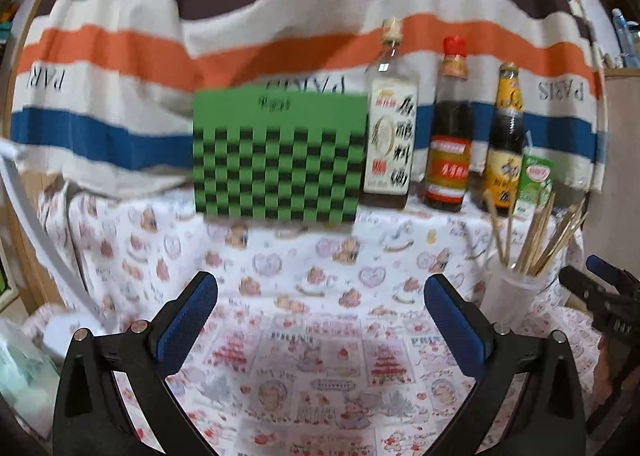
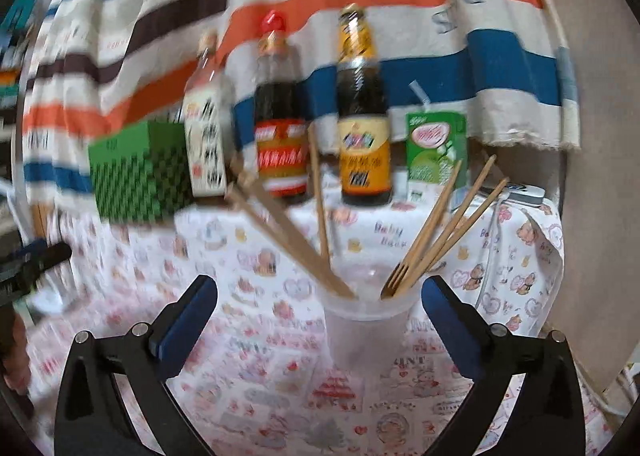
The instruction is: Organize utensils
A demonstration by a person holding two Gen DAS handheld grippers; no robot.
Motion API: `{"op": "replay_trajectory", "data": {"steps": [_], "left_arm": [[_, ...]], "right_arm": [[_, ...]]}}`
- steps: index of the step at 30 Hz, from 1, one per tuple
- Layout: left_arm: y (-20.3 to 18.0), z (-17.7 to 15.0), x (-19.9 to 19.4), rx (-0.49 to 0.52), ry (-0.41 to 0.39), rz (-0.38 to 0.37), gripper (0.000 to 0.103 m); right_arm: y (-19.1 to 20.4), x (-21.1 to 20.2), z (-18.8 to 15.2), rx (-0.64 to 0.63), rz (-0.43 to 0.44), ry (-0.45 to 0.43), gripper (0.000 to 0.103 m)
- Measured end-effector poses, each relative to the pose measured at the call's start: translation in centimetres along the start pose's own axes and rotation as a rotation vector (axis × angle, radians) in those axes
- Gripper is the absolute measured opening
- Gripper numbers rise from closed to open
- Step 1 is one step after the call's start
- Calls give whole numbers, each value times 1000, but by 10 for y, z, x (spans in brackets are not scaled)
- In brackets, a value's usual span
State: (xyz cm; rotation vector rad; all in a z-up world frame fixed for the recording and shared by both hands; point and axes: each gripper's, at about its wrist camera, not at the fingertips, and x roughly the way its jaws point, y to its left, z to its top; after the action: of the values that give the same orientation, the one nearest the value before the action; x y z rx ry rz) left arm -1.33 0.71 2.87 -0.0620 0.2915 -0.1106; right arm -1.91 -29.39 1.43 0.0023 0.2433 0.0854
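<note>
A clear plastic cup (image 2: 366, 326) stands on the patterned tablecloth (image 2: 256, 372) and holds several wooden utensils (image 2: 434, 230), among them chopsticks and a fork, fanning out of its mouth. My right gripper (image 2: 318, 316) is open wide, its blue pads on either side of the cup without touching it. In the left wrist view the same cup (image 1: 512, 296) with its wooden utensils (image 1: 536, 236) stands at the right. My left gripper (image 1: 320, 316) is open over bare cloth, with nothing between its pads. The right gripper (image 1: 608, 296) shows at the right edge of that view.
Along the back stand a green checkered box (image 1: 280, 155), three sauce bottles (image 1: 450, 127) and a green drink carton (image 1: 536, 183), all before a striped cloth (image 1: 280, 27). A small grey device (image 2: 520, 191) lies at the table's right edge. The left gripper (image 2: 28, 264) appears at far left.
</note>
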Motion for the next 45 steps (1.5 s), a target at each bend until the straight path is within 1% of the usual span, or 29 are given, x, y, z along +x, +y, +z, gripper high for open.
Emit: {"op": "replay_trajectory", "data": {"steps": [1, 3, 4, 6, 7, 9, 11, 15, 17, 19, 27, 32, 35, 45], "left_arm": [[-1, -4, 4, 6, 8, 6, 102], [-3, -12, 8, 12, -2, 22, 102], [-3, -15, 8, 7, -9, 21, 102], [-4, -21, 14, 3, 11, 13, 102], [-5, -23, 15, 9, 16, 15, 102], [-10, -27, 15, 37, -1, 42, 102], [-14, -28, 17, 59, 12, 48, 102], [-9, -27, 21, 32, 30, 90, 102], [-8, -27, 19, 28, 20, 104, 102], [-10, -28, 18, 41, 20, 101, 102], [-14, -27, 19, 58, 20, 43, 102], [-13, -27, 19, 52, 20, 58, 102], [-14, -27, 20, 58, 23, 43, 102], [-15, -27, 22, 56, 24, 47, 102]], "right_arm": [[2, 3, -4, -22, 3, 17, 103], [5, 4, -11, -43, -13, 17, 103], [5, 5, -13, -43, -14, 20, 103], [4, 7, -18, -34, -3, 41, 103], [4, 8, -19, -32, -2, 45, 103], [5, 9, -21, -37, 1, 47, 103], [7, 7, -21, -43, 1, 39, 103], [9, 7, -21, -55, -8, 38, 103], [9, 9, -21, -50, -15, 44, 103], [7, 9, -21, -39, -32, 42, 103], [9, 7, -21, -43, -66, 30, 103], [6, 7, -21, -28, -74, 31, 103], [5, 7, -21, -33, -73, 30, 103], [7, 7, -21, -34, -73, 32, 103]]}}
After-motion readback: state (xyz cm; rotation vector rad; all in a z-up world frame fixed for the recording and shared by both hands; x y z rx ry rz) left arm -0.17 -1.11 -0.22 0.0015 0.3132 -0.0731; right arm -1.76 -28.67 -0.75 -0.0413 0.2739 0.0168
